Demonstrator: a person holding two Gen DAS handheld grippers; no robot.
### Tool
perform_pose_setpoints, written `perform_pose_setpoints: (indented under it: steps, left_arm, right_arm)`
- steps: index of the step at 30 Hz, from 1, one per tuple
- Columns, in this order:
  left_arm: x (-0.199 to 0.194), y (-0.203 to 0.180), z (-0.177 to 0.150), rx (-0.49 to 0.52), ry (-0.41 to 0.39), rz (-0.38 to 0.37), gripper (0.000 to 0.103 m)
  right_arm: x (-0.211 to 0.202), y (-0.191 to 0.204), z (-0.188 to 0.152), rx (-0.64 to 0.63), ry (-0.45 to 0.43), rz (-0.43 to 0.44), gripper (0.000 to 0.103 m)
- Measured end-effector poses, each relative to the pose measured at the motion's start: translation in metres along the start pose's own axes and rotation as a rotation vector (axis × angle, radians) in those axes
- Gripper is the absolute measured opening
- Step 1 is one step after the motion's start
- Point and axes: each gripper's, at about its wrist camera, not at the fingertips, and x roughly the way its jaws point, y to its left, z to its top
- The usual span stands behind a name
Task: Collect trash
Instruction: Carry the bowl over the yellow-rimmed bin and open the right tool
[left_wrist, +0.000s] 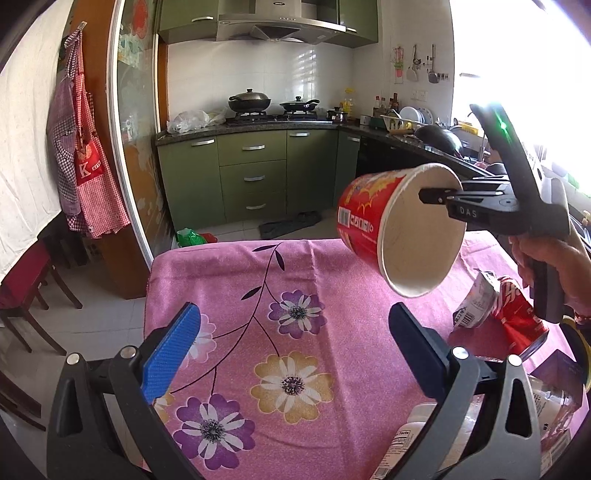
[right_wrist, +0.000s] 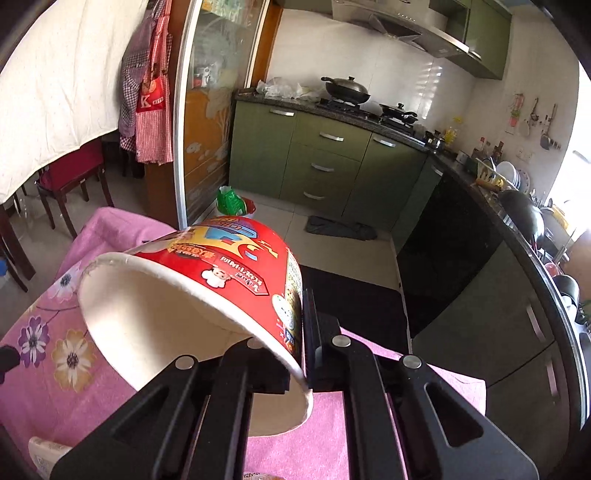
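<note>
Pinching the rim of the red noodle cup (right_wrist: 207, 280), my right gripper (right_wrist: 304, 347) is clenched on its wall, one finger inside, one outside; cup's off the pink floral tablecloth (left_wrist: 236, 280), tipped sideways. Left gripper (left_wrist: 291, 354) released, nothing between. Left to collect, I'd judge: crushed red can (left_wrist: 517, 314), white wrapper (left_wrist: 474, 302), bottle (left_wrist: 410, 435). No bin visible, so early on.

Noodle cup (left_wrist: 364, 218): red outside with yellow and blue print, off-white inside. Cloth on tabletop (left_wrist: 229, 280): pink, printed with purple, yellow and white flowers on dark stems. Left hand-held gripper (left_wrist: 293, 338): black, one pad blue. Can (left_wrist: 519, 314): red. Cabinets (left_wrist: 251, 173): olive green.
</note>
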Motion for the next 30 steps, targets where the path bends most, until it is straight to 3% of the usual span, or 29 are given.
perform_pose_setpoints:
  steps: [10,16,19,22,26,30]
  left_arm:
    - [-0.001,-0.006,-0.003,0.013,0.004,-0.01,0.097]
    - [-0.002,-0.009,-0.003,0.017,0.005,-0.018,0.097]
    - [-0.003,-0.01,-0.003,0.016,0.007,-0.032,0.097]
    - [-0.009,-0.013,-0.002,0.021,0.005,-0.053,0.097]
    - [-0.021,-0.02,0.0,0.043,-0.011,-0.071,0.097]
    - [-0.035,-0.027,0.005,0.048,-0.011,-0.105,0.097]
  right_arm:
    - [-0.048,-0.056,0.007,0.19,0.014,0.084,0.007]
    - [-0.123,-0.125,-0.022,0.336,0.021,0.095,0.006]
    - [-0.172,-0.172,-0.064,0.44,0.051,0.05,0.006]
    - [-0.218,-0.221,-0.128,0.567,0.14,-0.041,0.007]
    - [-0.261,-0.279,-0.236,0.761,0.326,-0.127,0.007]
    - [-0.276,-0.318,-0.326,0.885,0.503,-0.173,0.008]
